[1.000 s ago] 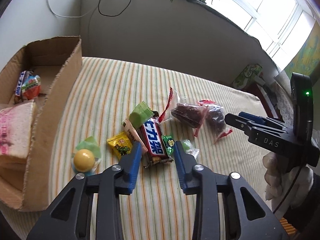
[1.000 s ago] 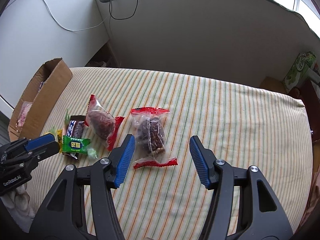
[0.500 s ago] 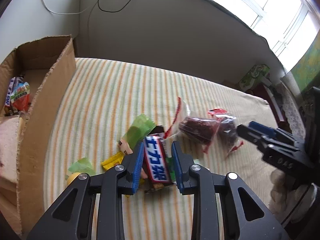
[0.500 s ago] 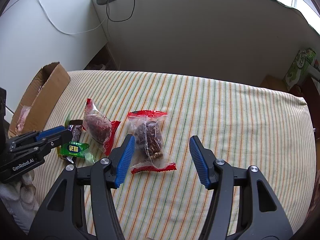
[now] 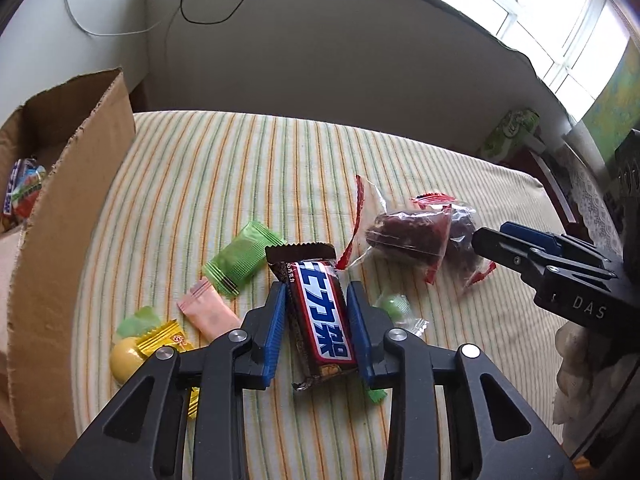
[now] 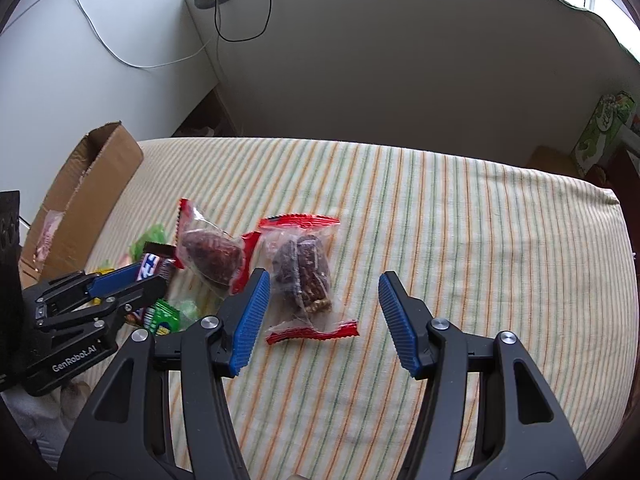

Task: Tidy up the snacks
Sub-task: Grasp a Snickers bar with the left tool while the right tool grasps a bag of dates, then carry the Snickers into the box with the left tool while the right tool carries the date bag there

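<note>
bare striped cloth [image 6: 460, 240] ahead of the wide-spread right gripper [image 6: 324, 312]; cardboard box [image 5: 60, 216] wall left of the left gripper [image 5: 316, 320], whose fingers clamp the brown, blue-lettered chocolate bar [image 5: 320, 316].

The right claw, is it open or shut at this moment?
Open. The right claw shows a wide gap between its blue pads, with only striped cloth in it; the date packet lies beside the left pad, not gripped.
</note>
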A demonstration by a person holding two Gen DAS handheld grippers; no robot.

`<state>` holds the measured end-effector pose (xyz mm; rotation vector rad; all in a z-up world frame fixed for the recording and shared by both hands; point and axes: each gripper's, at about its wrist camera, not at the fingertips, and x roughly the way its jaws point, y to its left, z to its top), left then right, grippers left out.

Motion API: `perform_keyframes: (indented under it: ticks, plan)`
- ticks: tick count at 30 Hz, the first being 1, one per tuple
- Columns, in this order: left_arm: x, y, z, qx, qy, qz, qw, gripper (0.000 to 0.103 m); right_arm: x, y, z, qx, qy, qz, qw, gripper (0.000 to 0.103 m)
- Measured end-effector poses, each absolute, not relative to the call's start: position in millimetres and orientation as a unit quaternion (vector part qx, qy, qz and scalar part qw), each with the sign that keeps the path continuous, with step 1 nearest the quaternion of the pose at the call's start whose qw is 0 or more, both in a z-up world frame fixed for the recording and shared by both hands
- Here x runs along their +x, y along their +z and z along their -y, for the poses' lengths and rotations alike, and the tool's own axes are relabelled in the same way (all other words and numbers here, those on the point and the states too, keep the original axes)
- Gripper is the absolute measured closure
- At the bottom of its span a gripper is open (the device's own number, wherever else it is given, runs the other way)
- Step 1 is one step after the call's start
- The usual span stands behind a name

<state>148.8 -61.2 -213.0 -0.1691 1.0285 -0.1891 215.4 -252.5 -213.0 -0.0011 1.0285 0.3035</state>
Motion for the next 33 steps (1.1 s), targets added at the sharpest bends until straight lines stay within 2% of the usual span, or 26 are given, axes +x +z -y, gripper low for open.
perform_keyframes:
  ticks: [8,12,15,33]
  plan:
    - [147.6,-215.6,60.3,-0.057,-0.091,-0.487,0.867,0.072,221.6,-221.5,241.0,-0.018,0.148,-0.494,0.856,0.044]
    - [148.9,-216.8,59.2,-0.061,-0.095,-0.484,0.868,0.076,228.2,-226.0,234.2,-0.024,0.150,-0.498,0.854,0.044]
    - [148.2,-217.3,57.4,-0.066,-0.097,-0.482,0.868,0.076,231.4,-228.2,228.8,-0.026,0.162,-0.501,0.849,0.060]
    - [130.5,-189.4,38.2,-0.094,-0.107,-0.457,0.878,0.076,213.0,-203.4,237.5,-0.022,0.152,-0.481,0.863,0.063]
